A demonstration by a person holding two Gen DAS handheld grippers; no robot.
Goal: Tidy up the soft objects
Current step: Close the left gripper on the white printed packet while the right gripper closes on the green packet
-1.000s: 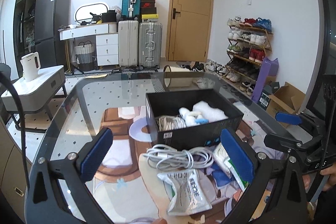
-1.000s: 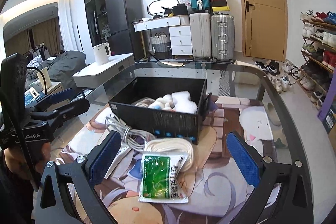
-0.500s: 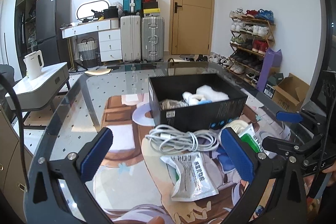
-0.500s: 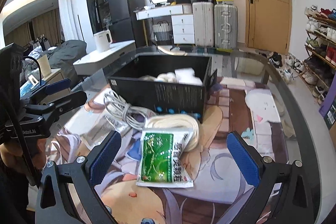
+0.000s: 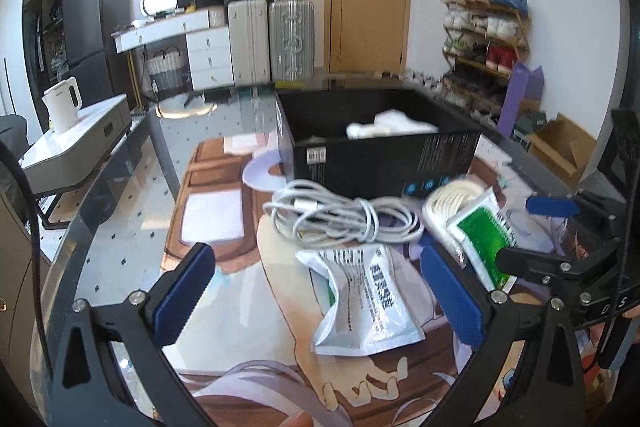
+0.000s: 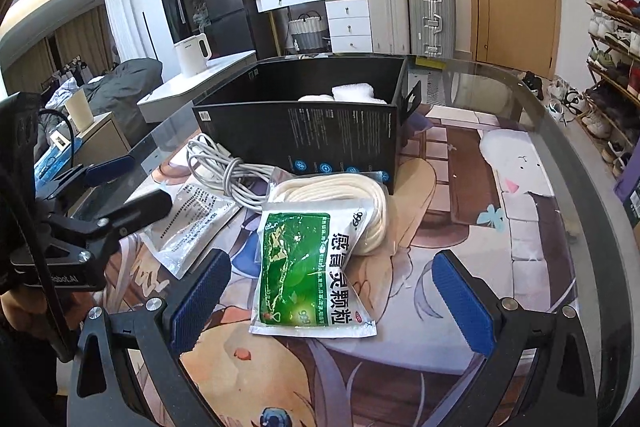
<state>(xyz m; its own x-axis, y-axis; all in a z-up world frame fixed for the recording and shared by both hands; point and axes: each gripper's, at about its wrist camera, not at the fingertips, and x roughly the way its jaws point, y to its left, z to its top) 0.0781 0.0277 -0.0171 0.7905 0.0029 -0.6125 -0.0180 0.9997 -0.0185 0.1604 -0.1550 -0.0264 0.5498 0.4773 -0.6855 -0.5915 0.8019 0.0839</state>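
1. Left hand-held gripper (image 5: pixel 316 291): jaws spread wide and empty, the ribbed blue pads (image 5: pixel 184 293) flanking the silver pouch (image 5: pixel 366 301), apparently lined up to close on it.
2. Right hand-held gripper (image 6: pixel 332 297): jaws likewise wide, holding nothing, framing the green pouch (image 6: pixel 310 269), which lies flat between its pads without touching them.
3. Silver pouch: a crinkled foil sachet with printed text, limp and slightly buckled, lying on the tabletop (image 5: pixel 132 195) just in front of the cable bundle.
4. Green pouch: glossy foil-plastic sachet, green panel with white characters; its far edge rests against the rope coil (image 6: pixel 344 199), so a pinch from the near edge looks easiest.
5. White cable bundle (image 5: pixel 340 217): smooth round cord looped into a loose hank, lying against the front wall of the box; springy loops may snag when lifted.
6. Rope coil: cream, matte cord wound in a flat ring, touching the box's near corner and partly under the green pouch.
7. Black box (image 6: pixel 308 121): rigid open-topped carton with printed sides, the likely destination; white soft items (image 6: pixel 352 93) already lie inside, so the sorting appears partly done.
8. Tabletop: clear glass over an illustrated mat; slick, so pouches may slide under a closing pad.
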